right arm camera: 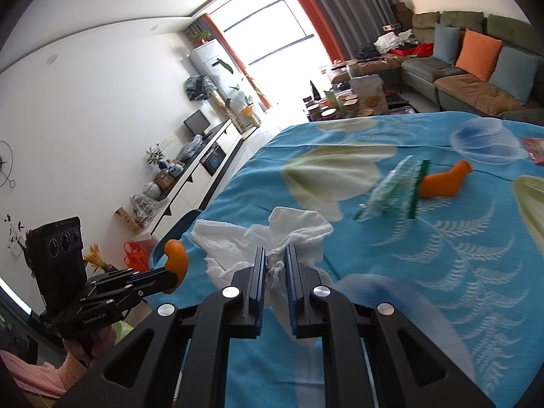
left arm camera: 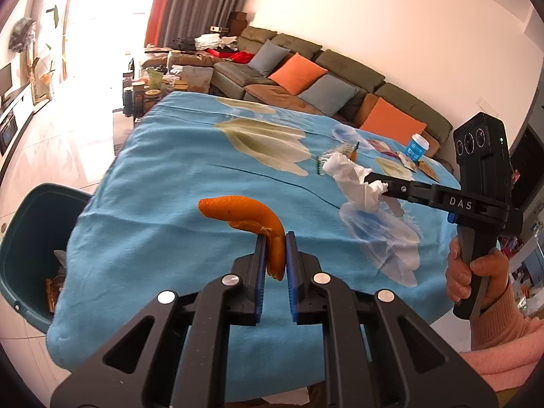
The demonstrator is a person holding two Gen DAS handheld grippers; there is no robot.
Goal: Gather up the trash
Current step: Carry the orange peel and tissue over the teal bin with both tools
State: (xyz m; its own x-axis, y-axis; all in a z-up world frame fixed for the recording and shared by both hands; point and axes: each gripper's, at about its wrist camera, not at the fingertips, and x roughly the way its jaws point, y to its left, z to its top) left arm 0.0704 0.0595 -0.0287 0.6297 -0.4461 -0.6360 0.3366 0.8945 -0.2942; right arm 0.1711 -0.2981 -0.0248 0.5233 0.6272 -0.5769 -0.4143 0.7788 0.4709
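Two grippers, both loaded, and we have them up above the blue cloth. Nearest to us in the left view, our left gripper is clamped on a curl of orange peel, the strip pinched between the blue pads and arching out to the left. Off that way, past the cloth's edge, the dark green bin stands on the floor with some rubbish already visible inside.

Over on the right, our right gripper is squeezed tight on a crumpled white tissue, which billows out ahead of the pads and hangs below them. The left view shows it side-on, a hand in a pink sleeve wrapped round the handle.

Further out on the cloth, more to collect: a clear plastic wrapper with a green edge, blurred, and a second peel lying just beside it. Beyond those, a clear plastic lid or dish, and in the left view a blue cup with some printed packets near the far corner.

At the back, the sofa with orange and grey cushions.
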